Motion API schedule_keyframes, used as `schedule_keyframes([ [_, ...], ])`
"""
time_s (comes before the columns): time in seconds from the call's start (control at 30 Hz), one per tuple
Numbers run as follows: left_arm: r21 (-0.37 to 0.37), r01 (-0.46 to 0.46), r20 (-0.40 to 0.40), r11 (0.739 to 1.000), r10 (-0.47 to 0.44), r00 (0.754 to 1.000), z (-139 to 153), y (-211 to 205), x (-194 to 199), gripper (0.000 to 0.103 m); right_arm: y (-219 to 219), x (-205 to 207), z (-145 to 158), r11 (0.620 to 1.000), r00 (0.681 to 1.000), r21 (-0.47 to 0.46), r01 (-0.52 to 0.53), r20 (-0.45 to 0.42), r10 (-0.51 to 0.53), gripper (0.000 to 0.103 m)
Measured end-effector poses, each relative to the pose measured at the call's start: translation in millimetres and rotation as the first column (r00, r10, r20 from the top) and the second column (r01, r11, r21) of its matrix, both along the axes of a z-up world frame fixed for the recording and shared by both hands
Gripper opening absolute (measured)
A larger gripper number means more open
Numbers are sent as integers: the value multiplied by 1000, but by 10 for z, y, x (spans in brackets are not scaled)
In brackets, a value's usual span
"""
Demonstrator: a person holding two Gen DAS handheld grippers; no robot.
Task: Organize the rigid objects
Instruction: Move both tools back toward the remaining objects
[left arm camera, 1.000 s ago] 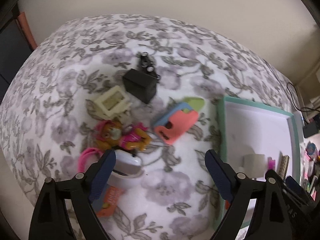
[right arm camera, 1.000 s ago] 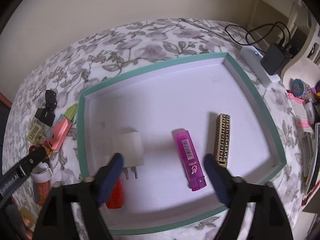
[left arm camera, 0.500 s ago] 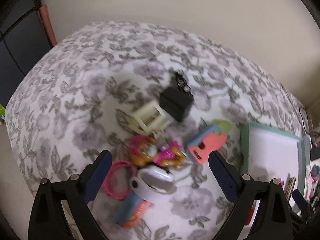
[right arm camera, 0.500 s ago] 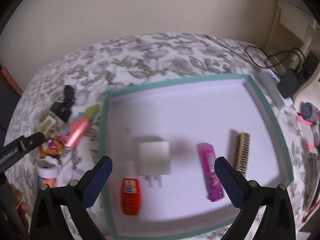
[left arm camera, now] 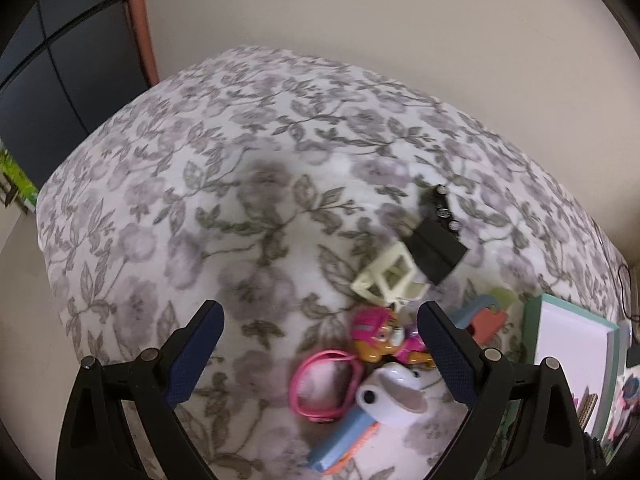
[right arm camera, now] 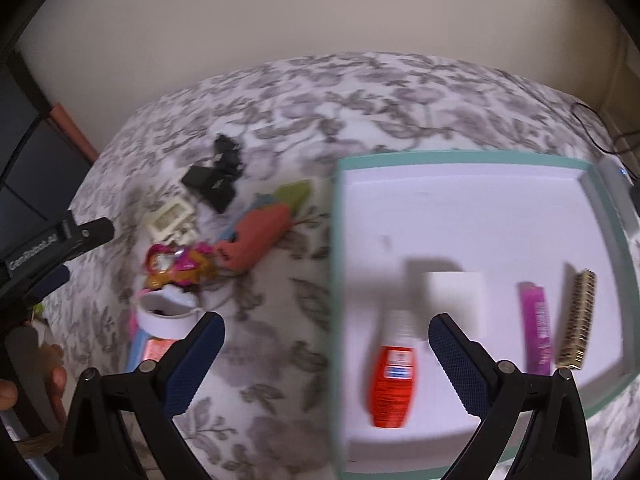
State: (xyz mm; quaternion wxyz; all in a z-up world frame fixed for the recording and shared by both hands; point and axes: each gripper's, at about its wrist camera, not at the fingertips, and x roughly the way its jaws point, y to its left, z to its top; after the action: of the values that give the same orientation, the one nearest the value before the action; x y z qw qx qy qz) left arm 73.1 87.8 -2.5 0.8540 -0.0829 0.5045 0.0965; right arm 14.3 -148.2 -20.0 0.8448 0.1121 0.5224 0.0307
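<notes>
A floral bedspread (left arm camera: 248,208) meets a plain cream wall (left arm camera: 360,20); left claw (left arm camera: 320,356) and right claw (right arm camera: 326,360) gape wide, empty

Left gripper (left arm camera: 320,344), right gripper (right arm camera: 326,354) shifted leftward, jaws opened wider.

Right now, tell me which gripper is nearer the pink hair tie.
Left. The left gripper hangs open right over the pink hair tie, which lies between its fingers. The right gripper hangs open farther off, by the tray's rim.
</notes>
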Motion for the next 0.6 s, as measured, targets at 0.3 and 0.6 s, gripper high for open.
schedule_keyframes([
  [0.3,-29,-47,-74,998,45,996,-219,276,9,97,449,78,-134,998,997,4,-68,-39,68,103],
  [0.6,-82,-113,-158,990,99,982,-435,492,-29,97,696,166,-233,981,993,174,-90,-56,101,103],
])
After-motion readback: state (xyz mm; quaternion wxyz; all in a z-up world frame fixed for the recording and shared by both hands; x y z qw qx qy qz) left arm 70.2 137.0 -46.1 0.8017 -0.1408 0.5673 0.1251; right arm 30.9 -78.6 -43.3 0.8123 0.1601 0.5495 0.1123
